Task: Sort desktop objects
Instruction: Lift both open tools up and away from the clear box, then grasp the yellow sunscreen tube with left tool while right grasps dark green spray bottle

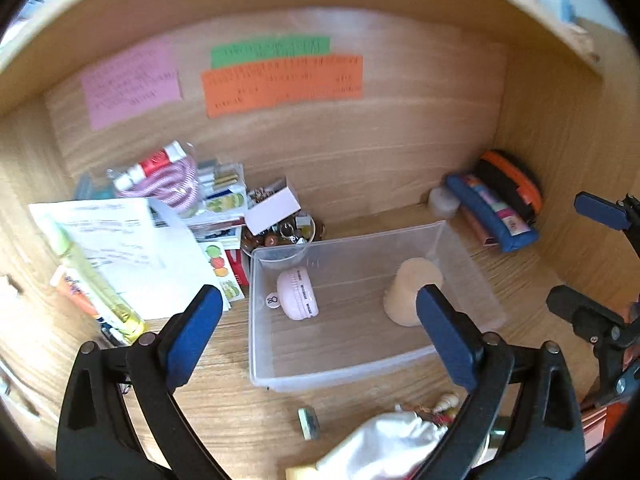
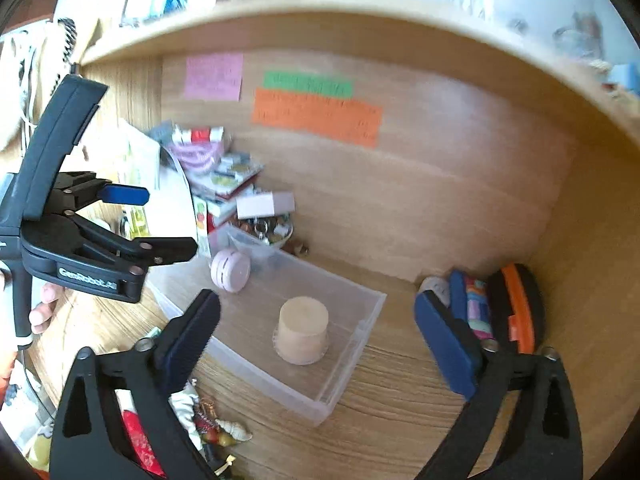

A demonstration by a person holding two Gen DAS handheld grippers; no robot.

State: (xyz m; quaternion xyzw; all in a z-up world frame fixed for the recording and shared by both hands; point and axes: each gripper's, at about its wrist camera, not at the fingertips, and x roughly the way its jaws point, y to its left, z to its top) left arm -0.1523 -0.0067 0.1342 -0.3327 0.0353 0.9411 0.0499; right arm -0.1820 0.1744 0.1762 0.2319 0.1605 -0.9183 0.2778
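Note:
A clear plastic bin (image 1: 340,376) stands on the wooden desk. Inside it lie a pink round case (image 1: 298,294) and an upturned beige cup (image 1: 412,292). My left gripper (image 1: 320,308) hangs above the bin's near side, jaws wide open and empty. The right gripper (image 1: 568,250) shows at the right edge, also open. In the right wrist view the bin (image 2: 280,388) holds the beige cup (image 2: 304,334) and pink case (image 2: 231,270). My right gripper (image 2: 318,312) is open above them with nothing in it. The left gripper (image 2: 168,222) is open at the left.
Papers, sticker sheets and a striped cord (image 1: 176,184) are piled at back left, beside a bowl of trinkets (image 1: 280,236). A blue pencil case (image 1: 492,212) and an orange-black case (image 1: 516,184) lean at back right. A white pouch (image 1: 384,444) lies near the front. Coloured notes (image 1: 280,80) are on the back wall.

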